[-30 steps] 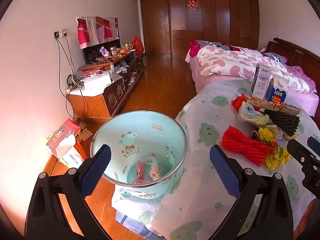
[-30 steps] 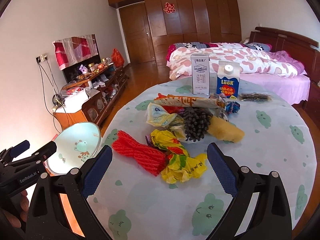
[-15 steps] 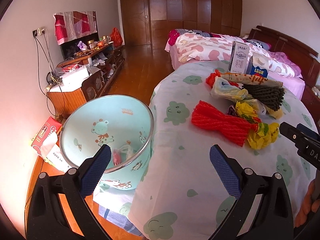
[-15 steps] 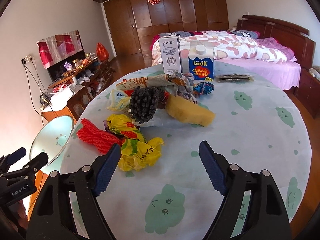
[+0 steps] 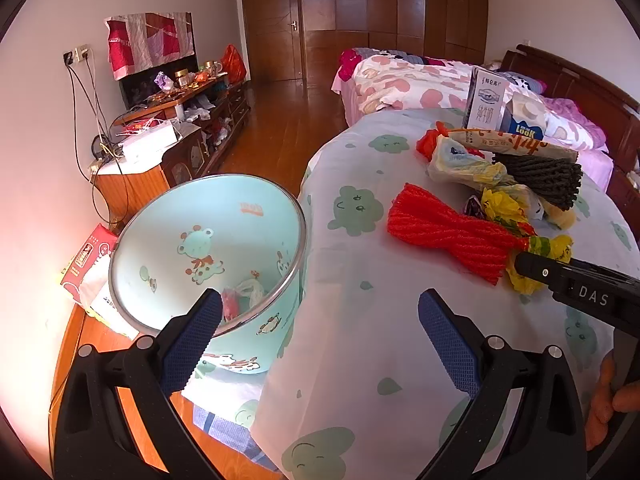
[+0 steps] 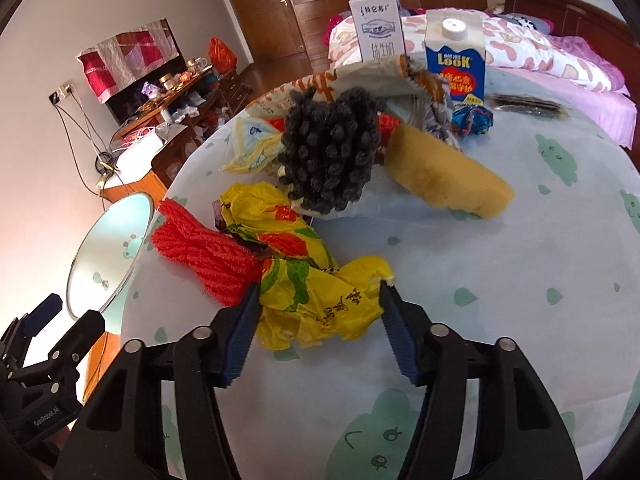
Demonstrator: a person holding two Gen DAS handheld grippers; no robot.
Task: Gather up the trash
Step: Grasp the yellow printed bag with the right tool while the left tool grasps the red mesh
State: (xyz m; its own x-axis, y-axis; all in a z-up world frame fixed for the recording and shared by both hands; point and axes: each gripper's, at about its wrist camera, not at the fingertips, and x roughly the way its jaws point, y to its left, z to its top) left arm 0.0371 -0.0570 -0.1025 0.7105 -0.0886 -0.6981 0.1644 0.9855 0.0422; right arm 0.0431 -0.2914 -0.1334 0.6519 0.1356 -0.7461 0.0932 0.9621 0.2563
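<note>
A pile of trash lies on the round table: a crumpled yellow plastic bag, red foam netting, black foam netting, a yellow sponge block and wrappers. My right gripper is open, its jaws on either side of the yellow bag. My left gripper is open and empty, over the table's edge beside a light blue trash bin that holds some wrappers. The red netting and yellow bag also show in the left wrist view.
Two cartons stand at the table's far side, a white milk carton and a blue one. A bed is behind. A low wooden cabinet lines the left wall. A red tissue pack lies on the floor by the bin.
My right gripper has moved forward and down to the yellow bag and narrowed around it. My left gripper has swung right, from over the bin towards the table.
</note>
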